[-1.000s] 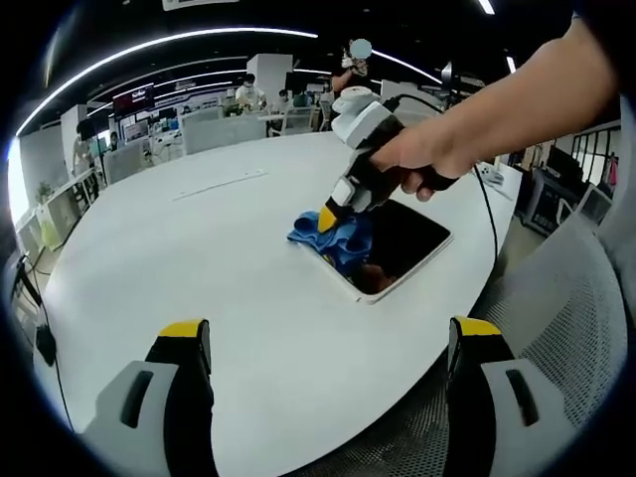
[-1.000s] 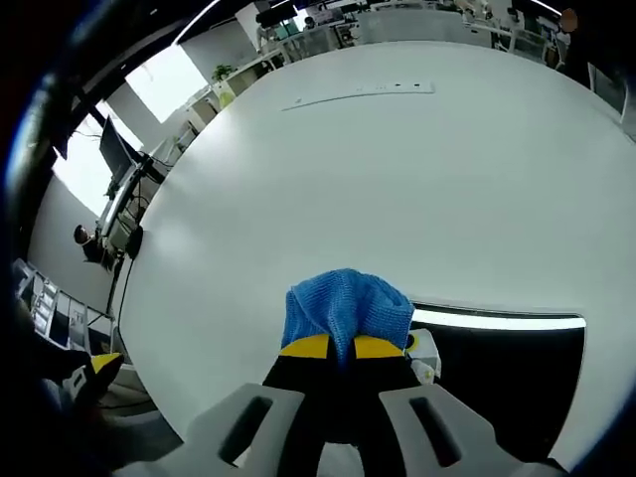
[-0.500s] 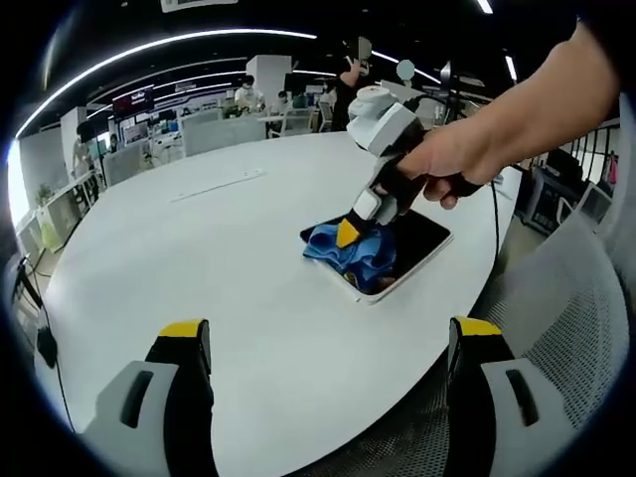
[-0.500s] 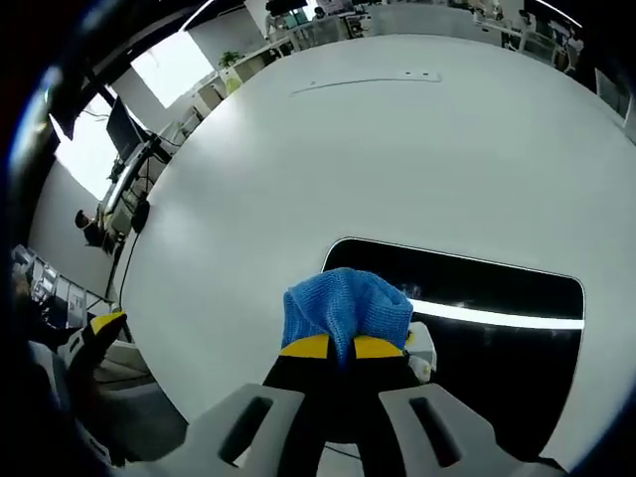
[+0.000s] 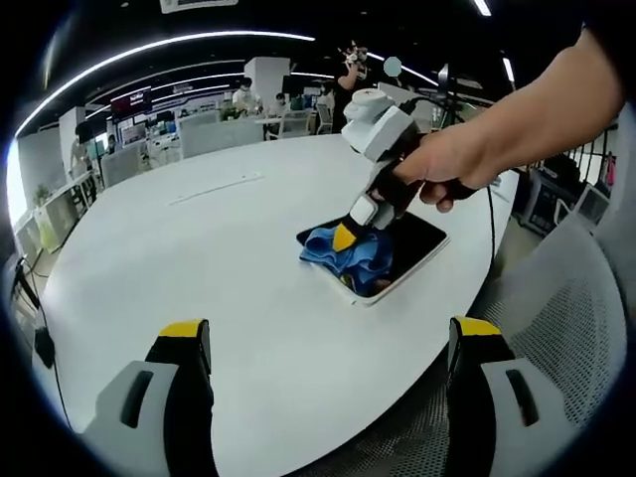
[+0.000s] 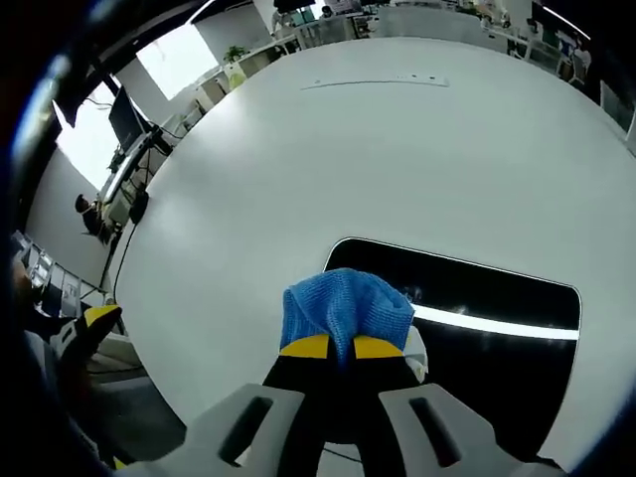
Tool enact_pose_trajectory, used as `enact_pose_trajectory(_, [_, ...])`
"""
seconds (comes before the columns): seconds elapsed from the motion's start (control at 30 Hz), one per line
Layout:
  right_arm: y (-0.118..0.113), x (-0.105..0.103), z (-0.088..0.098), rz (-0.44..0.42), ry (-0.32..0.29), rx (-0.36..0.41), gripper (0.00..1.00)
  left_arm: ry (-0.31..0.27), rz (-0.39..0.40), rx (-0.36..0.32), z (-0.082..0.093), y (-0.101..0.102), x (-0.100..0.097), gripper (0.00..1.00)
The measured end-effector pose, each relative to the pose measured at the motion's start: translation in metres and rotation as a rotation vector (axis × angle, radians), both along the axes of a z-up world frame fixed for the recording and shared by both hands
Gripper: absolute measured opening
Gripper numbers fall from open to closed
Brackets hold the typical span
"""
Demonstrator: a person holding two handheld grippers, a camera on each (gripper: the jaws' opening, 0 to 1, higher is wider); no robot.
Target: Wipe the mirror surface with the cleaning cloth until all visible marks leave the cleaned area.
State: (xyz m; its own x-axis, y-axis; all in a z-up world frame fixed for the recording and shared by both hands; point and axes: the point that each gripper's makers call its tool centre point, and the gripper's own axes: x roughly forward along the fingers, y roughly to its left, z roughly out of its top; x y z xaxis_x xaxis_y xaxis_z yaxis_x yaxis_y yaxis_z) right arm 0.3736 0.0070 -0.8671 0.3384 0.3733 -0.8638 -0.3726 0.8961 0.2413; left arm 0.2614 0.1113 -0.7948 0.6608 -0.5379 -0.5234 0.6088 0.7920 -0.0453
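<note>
The mirror [image 5: 418, 237] is a dark rectangle in a white frame, lying flat on the white round table [image 5: 199, 258]. A crumpled blue cloth [image 5: 350, 255] rests on the mirror's near-left end. A person's hand holds my right gripper [image 5: 345, 237], which presses down on the cloth. In the right gripper view, my right gripper [image 6: 338, 347] is shut on the blue cloth [image 6: 346, 302], over the left end of the mirror [image 6: 487, 293]. A bright light strip reflects in the glass. My left gripper [image 5: 328, 336] hangs open at the table's near edge, holding nothing.
A thin pale strip [image 5: 220, 186] lies on the far side of the table. A grey mesh chair [image 5: 556, 318] stands at the right. Office desks and people are behind the table. A cable [image 5: 489, 214] trails from the right gripper.
The right gripper has dragged the cloth from the mirror's left edge onto the glass. The left gripper has stayed put.
</note>
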Motion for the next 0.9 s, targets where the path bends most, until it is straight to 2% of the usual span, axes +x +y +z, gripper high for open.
enact_pose_trajectory(0.37, [-0.011,0.001,-0.001,0.007,-0.017,0.012,0.0,0.0,-0.028,0.002,-0.001,-0.005,-0.003,0.99])
enact_pose_trajectory(0.9, [-0.057,0.001,-0.002,-0.036,-0.018,0.014,0.0,-0.004,-0.018,-0.033,0.004,-0.006,-0.002,0.99])
